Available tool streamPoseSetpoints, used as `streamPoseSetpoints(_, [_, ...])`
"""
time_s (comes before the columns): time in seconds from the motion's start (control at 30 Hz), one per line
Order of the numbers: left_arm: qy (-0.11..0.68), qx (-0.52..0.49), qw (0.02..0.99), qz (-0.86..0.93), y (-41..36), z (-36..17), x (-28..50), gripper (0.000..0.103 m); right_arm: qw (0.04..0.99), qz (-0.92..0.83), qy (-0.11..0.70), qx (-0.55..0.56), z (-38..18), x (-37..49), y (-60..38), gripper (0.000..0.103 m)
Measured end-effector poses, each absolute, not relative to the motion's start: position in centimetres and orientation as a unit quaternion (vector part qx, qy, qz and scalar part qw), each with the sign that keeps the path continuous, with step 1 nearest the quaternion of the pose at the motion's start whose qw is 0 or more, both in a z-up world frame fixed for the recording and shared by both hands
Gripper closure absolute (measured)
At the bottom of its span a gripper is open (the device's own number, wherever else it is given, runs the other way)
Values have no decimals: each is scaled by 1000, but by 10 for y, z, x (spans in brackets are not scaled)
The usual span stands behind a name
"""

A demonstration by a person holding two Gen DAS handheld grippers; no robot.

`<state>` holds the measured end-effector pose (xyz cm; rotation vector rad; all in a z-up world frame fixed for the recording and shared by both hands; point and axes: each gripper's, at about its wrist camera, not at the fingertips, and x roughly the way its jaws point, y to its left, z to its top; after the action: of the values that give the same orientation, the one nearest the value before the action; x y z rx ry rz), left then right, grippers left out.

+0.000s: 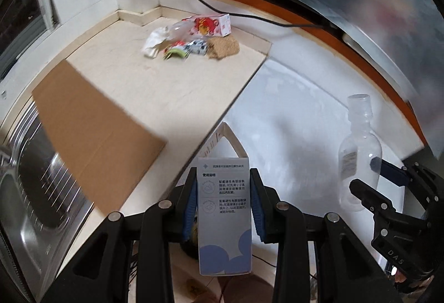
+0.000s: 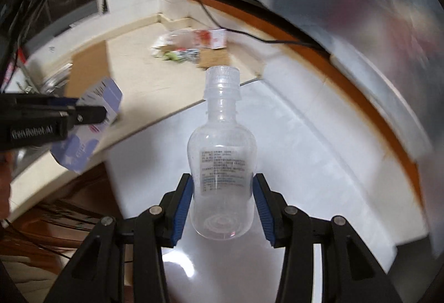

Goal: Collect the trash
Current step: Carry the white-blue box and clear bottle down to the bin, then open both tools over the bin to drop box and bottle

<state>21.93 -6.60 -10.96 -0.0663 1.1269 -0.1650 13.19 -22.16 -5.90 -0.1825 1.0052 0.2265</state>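
My left gripper [image 1: 224, 186] is shut on a small pale blue carton [image 1: 224, 217] with printed text, held upright above the counter edge. It also shows in the right wrist view [image 2: 91, 122] at the left. My right gripper [image 2: 222, 192] is shut on an empty clear plastic bottle [image 2: 222, 164], capped and upright; the bottle shows in the left wrist view [image 1: 358, 153] at the right. A pile of trash [image 1: 191, 39] lies on the beige counter's far corner: a red-and-white box [image 1: 213, 24], crumpled white paper, wrappers and a brown scrap.
A flat cardboard sheet [image 1: 94, 136] lies on the counter [image 1: 166, 86] beside a steel sink [image 1: 36, 192] at the left. A white appliance top [image 1: 299, 131] sits right of the counter. A black cable [image 1: 236, 14] runs along the back wall.
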Motion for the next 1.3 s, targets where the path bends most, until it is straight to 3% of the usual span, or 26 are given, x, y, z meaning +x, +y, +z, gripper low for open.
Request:
streamPoseSetpoints(0.3, [547, -24, 832, -90, -9, -131, 116, 70, 845, 141, 516, -28, -86, 41, -157, 58])
streamPoseSetpoints(0.63, [600, -10, 795, -85, 21, -224, 55, 70, 797, 166, 581, 10, -159, -14, -120, 58])
streamPoseSetpoints(0.87, [624, 17, 777, -81, 11, -338, 43, 70, 764, 159, 625, 32, -268, -9, -112, 56])
streamPoseSetpoints(1.17, [640, -12, 766, -61, 11, -502, 70, 68, 737, 160, 656, 24, -453, 30, -104, 51])
streamPoseSetpoints(1.23, [638, -10, 768, -56, 11, -523, 78, 63, 738, 157, 656, 13, -479, 39, -101, 49])
streamPoseSetpoints(1.3, [639, -5, 767, -47, 12, -541, 83, 50, 741, 152, 654, 3, -503, 47, -98, 49])
